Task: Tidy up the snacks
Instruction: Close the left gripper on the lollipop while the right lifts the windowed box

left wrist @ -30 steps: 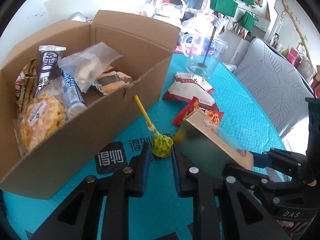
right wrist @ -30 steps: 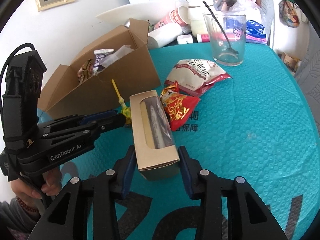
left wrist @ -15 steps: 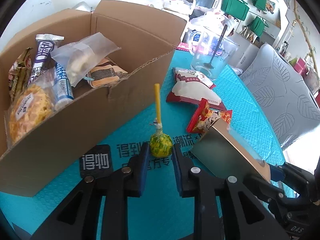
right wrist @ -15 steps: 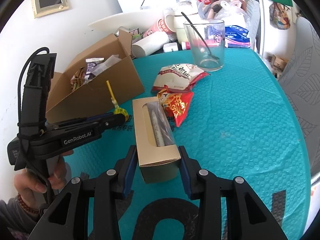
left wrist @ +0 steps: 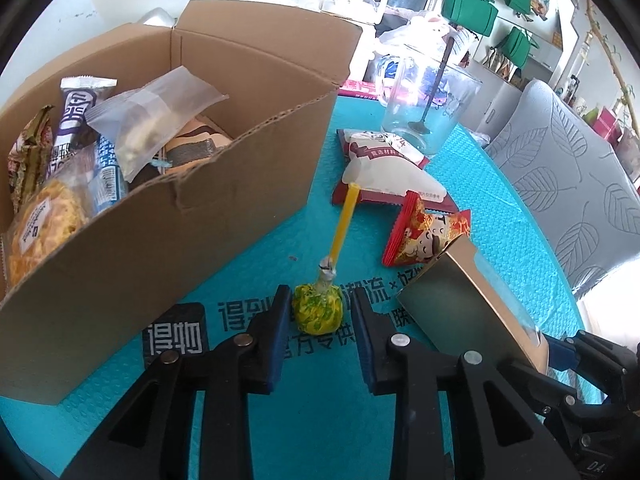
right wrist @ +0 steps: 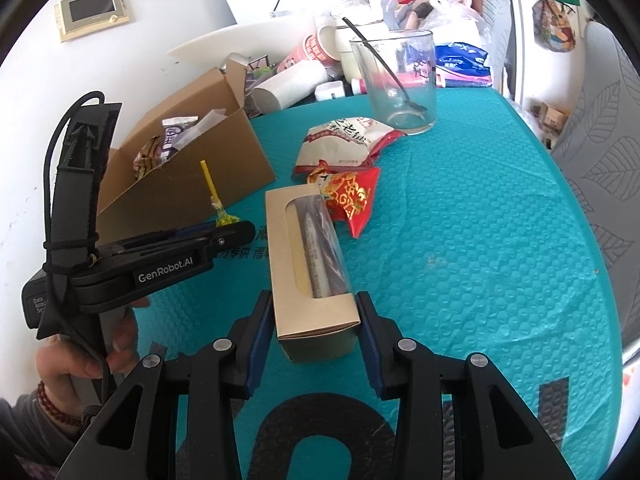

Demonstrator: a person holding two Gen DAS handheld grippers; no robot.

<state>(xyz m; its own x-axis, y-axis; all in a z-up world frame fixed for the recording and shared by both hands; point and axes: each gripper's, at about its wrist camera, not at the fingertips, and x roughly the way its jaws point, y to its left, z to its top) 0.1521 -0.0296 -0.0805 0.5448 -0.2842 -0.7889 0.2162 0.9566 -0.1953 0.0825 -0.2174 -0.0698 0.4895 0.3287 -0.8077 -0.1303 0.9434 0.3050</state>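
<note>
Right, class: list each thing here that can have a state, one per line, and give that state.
Left hand-held gripper: opening, lollipop between.
Right hand-held gripper: shut on window box.
Lollipop: wrapped, stick tilted up.
Window box: closed, held.
Carton: open, part filled.
Glass: upright, spoon inside.

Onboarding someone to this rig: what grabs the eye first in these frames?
The open cardboard box stuffed with snack packets, on the left of the teal mat. Then the yellow lollipop between the opening jaws of the left gripper, and the windowed kraft carton clamped in the right gripper.
</note>
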